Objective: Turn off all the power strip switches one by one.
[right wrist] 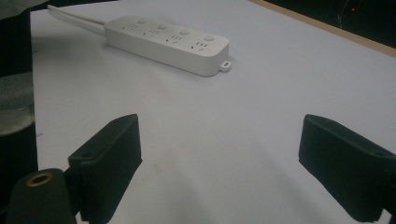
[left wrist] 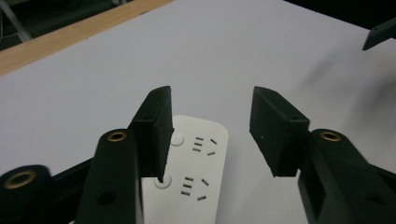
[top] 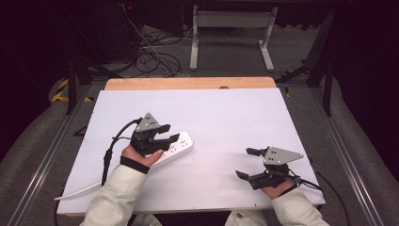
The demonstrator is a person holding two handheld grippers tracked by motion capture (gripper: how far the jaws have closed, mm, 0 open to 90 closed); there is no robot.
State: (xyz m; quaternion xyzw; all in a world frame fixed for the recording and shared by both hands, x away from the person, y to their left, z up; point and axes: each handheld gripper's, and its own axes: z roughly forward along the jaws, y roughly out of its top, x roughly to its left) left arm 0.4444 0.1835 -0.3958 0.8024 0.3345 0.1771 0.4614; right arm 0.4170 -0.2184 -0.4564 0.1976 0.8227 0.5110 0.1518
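A white power strip [top: 178, 147] [left wrist: 195, 163] [right wrist: 168, 42] with several sockets and round buttons lies flat on the white table top [top: 211, 117], left of centre. My left gripper [top: 167, 133] [left wrist: 211, 126] hovers just above its near end, jaws apart with only air between them; the strip lies below the left jaw. My right gripper [top: 248, 163] [right wrist: 219, 163] rests low at the table's right front, jaws wide and empty, pointing left toward the strip. The strip's white cable [top: 77, 190] trails off to the front left.
The white sheet covers a wooden board [top: 188, 83] whose far edge shows. Beyond it stand a white table frame [top: 230, 28] and tangled cables [top: 150, 56] on the floor. Metal rails [top: 42, 160] flank the table.
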